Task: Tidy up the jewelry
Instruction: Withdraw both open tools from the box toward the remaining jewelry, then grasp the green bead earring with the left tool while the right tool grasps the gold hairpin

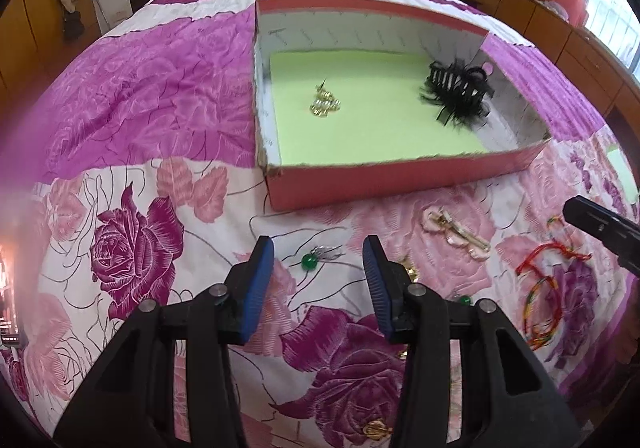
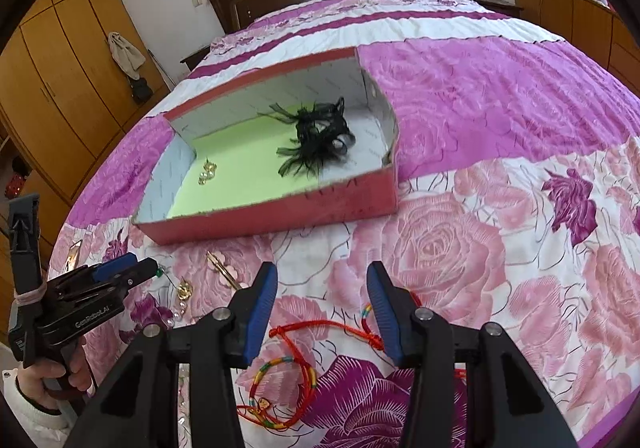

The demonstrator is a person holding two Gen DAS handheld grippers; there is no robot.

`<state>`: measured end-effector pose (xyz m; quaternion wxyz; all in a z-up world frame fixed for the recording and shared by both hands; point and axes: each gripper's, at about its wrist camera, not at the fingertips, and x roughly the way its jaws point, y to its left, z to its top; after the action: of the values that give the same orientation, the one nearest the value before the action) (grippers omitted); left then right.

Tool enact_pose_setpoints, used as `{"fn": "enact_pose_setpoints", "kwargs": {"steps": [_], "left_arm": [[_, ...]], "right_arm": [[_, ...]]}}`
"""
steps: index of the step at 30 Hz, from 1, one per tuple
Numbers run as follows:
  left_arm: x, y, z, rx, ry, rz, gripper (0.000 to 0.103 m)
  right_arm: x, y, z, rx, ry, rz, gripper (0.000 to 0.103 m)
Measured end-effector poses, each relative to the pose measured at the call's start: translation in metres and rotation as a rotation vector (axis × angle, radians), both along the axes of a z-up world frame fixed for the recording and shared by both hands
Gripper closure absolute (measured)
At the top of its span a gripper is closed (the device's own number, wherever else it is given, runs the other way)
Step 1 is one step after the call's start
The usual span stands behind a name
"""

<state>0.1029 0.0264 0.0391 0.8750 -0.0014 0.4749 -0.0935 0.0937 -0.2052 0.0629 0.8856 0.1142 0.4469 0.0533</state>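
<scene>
Left tongs [image 1: 318,258]: wide, empty, round green bead earring [image 1: 309,261] at 12 o'clock.
Right tongs [image 2: 322,286]: wide (empty), above red woven string bracelets [image 2: 288,372].

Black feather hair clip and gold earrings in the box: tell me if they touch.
Apart. Left wrist view shows bare green liner between the black feather hair clip and the gold earrings.

The right gripper [image 2: 322,284] is hovering at the bottom centre of the frame, jaws spread wide over red cord bracelets [image 2: 296,368] lying on the floral bedspread [image 2: 500,136]. Above it, a red box [image 2: 280,214] is sitting mid-frame, holding a black feathered hairpiece [image 2: 320,136] and gold earrings [image 2: 208,172]. At lower left, the left gripper [image 2: 132,268] is reaching in.
</scene>
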Motion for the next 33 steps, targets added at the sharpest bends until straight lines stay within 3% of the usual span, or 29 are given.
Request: {"fn": "enact_pose_setpoints", "kwargs": {"steps": [13,15,18,33], "left_arm": [[0.004,-0.001,-0.024,0.075,0.005,-0.017,0.080],[0.005,0.000,-0.026,0.073,0.005,-0.014,0.083],[0.004,0.003,-0.026,0.077,0.000,-0.004,0.097],[-0.002,0.012,-0.012,0.001,-0.025,-0.010,0.097]], "right_arm": [[0.000,0.001,-0.014,0.013,0.033,0.003,0.053],[0.001,0.001,-0.015,0.015,0.036,0.005,0.053],[0.001,0.003,-0.016,0.016,0.039,0.009,0.053],[0.005,0.040,-0.021,-0.004,0.056,0.103,0.053]]}}
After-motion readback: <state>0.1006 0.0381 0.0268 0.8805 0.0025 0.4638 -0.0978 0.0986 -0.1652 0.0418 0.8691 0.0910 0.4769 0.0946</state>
